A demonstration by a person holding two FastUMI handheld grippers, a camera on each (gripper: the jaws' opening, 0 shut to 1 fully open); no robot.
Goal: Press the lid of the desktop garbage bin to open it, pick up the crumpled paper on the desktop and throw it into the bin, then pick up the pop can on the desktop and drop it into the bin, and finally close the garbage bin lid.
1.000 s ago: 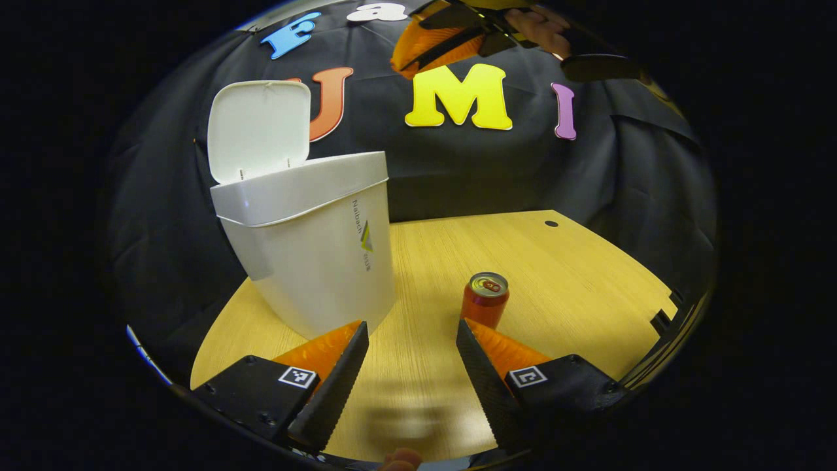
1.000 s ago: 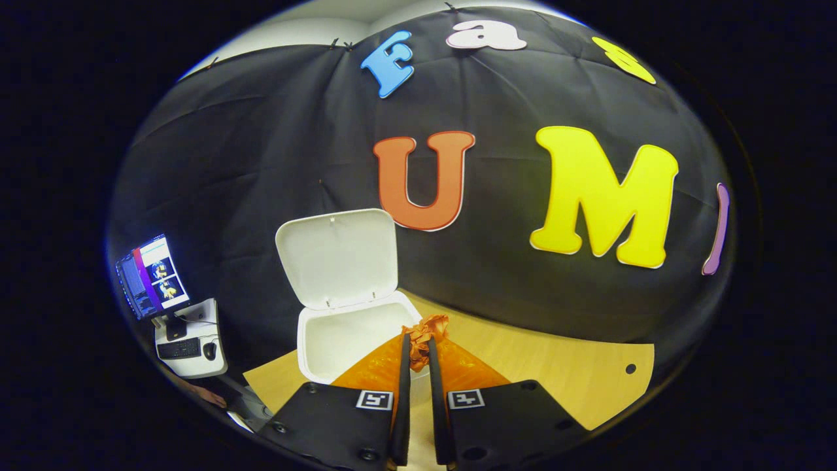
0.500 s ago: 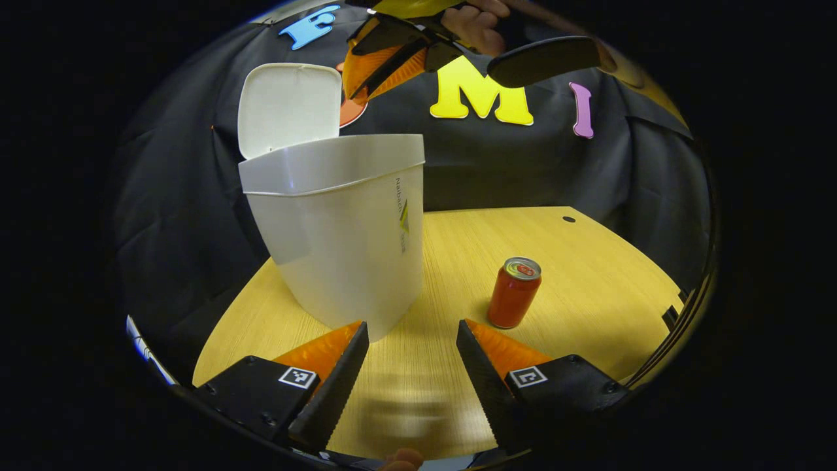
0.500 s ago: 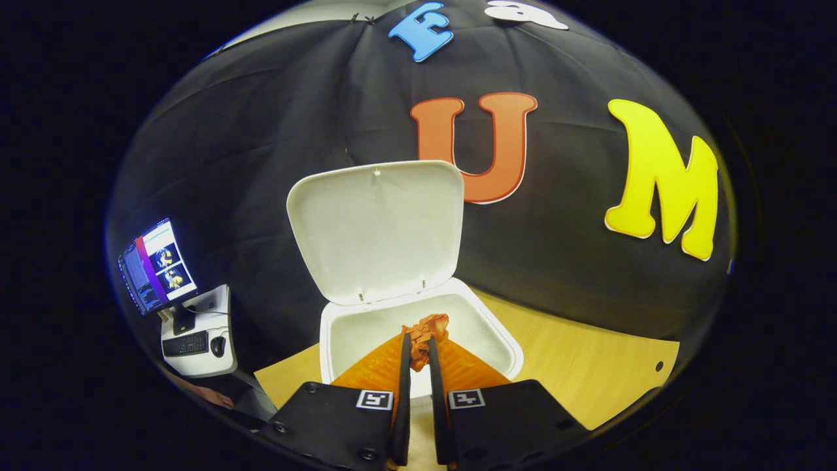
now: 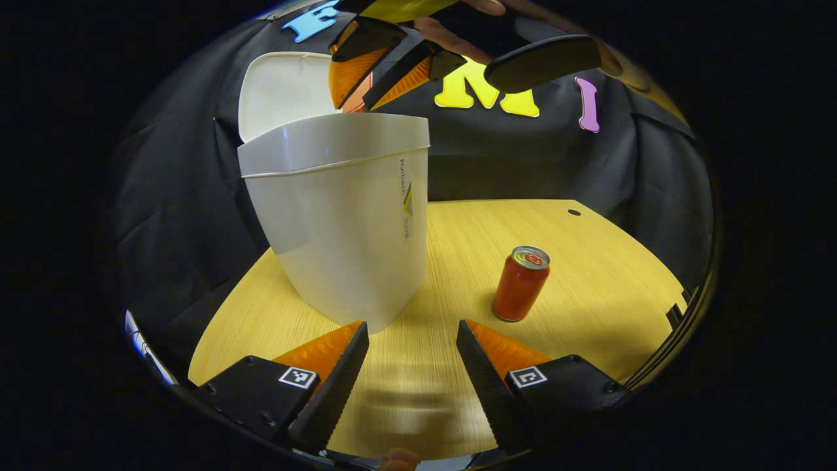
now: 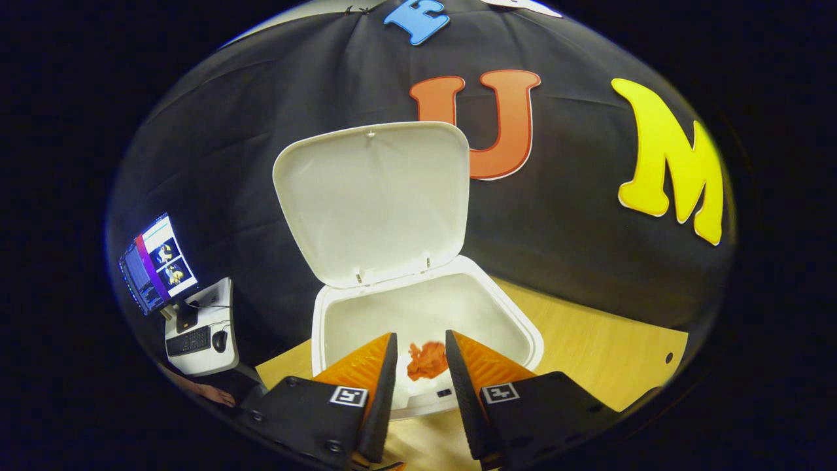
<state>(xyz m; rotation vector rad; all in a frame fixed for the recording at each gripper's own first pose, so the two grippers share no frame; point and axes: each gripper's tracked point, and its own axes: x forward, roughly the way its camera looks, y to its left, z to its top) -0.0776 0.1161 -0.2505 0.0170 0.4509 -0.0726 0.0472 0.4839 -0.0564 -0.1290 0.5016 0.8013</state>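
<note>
Crumpled paper (image 6: 426, 360) — orange, inside bin (image 6: 516, 325)

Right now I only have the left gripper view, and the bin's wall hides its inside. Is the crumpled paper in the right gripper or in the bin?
Observer: In the right gripper view the crumpled paper is free of both fingers, inside the bin opening.
Operator: Is the right gripper open?
Observer: Yes, the right gripper is open, with the paper showing through the gap between its fingers.
Operator: Is the lid out of the way?
Observer: The lid stands up behind the opening with its inner face toward the camera, and both hinge pins show at its lower edge.
</note>
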